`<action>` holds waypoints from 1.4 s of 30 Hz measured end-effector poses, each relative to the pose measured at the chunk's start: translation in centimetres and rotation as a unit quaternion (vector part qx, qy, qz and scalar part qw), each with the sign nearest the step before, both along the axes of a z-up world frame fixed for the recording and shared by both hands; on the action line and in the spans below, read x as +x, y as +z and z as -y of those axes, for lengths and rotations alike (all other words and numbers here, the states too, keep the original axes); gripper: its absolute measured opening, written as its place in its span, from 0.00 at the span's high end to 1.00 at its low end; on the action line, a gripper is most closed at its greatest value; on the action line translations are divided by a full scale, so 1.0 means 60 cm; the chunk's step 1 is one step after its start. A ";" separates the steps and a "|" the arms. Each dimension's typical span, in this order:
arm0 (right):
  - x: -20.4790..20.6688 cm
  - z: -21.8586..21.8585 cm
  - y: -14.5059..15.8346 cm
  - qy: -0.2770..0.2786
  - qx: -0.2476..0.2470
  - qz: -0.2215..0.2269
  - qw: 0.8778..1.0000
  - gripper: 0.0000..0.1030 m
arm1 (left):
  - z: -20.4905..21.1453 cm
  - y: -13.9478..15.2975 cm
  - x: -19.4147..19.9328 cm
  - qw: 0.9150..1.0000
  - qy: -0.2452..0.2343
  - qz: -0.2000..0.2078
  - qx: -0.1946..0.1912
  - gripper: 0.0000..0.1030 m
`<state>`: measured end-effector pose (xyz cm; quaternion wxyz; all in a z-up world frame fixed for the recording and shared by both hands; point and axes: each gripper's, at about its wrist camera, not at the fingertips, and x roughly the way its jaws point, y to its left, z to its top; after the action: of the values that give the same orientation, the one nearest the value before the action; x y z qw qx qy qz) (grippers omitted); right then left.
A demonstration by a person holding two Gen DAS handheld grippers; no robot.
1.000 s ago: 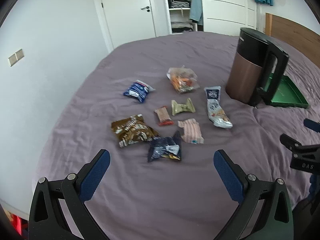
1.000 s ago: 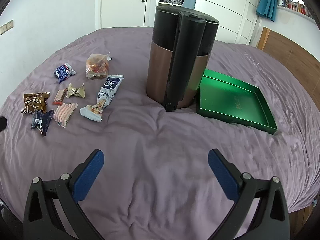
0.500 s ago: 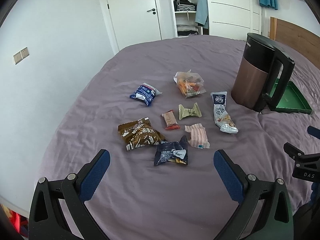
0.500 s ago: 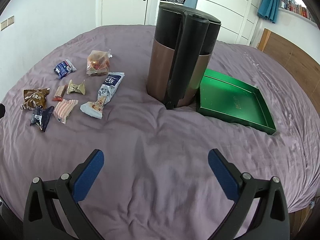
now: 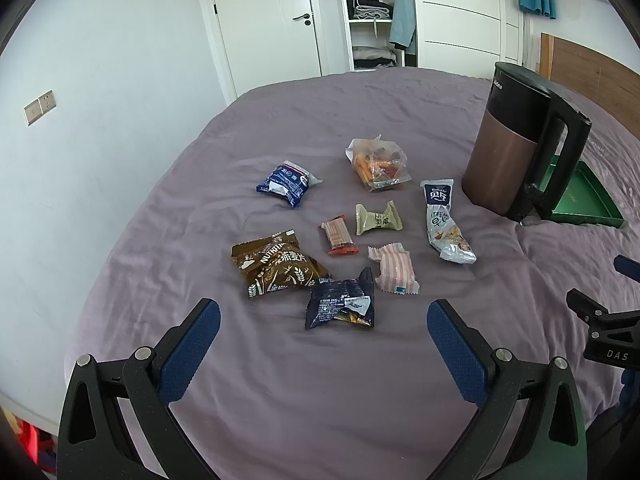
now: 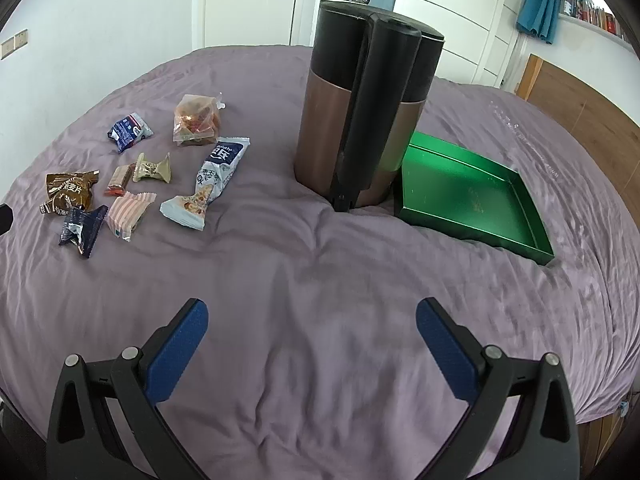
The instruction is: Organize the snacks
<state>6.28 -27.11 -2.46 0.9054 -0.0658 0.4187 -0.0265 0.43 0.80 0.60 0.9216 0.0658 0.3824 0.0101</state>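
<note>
Left wrist view: snack packets [image 5: 348,236] are seen scattered on the bed [image 5: 320,400], left of the kettle [image 5: 516,148]. Both left tongs [image 5: 323,332] and right tongs [image 6: 312,328] are released, nothing grasped.

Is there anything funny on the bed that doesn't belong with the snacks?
Yes. A tall brown and black kettle stands on the soft purple bedspread, right beside the green tray. It is no snack, and it partly blocks the way from the snack packets to the tray.
</note>
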 end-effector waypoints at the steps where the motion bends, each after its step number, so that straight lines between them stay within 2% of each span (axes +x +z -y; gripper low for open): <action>1: 0.000 0.000 -0.001 0.000 0.000 0.000 1.000 0.00 | 0.000 0.000 0.000 1.000 0.000 0.000 0.000 0.01; 42: 0.003 -0.032 -0.004 0.013 0.000 -0.009 1.000 0.00 | -0.030 -0.031 0.011 1.000 0.005 -0.024 -0.017 0.01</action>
<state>6.49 -25.21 -2.70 0.9018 -0.0717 0.4259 -0.0139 1.07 2.58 -1.24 0.9132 0.0485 0.4046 0.0069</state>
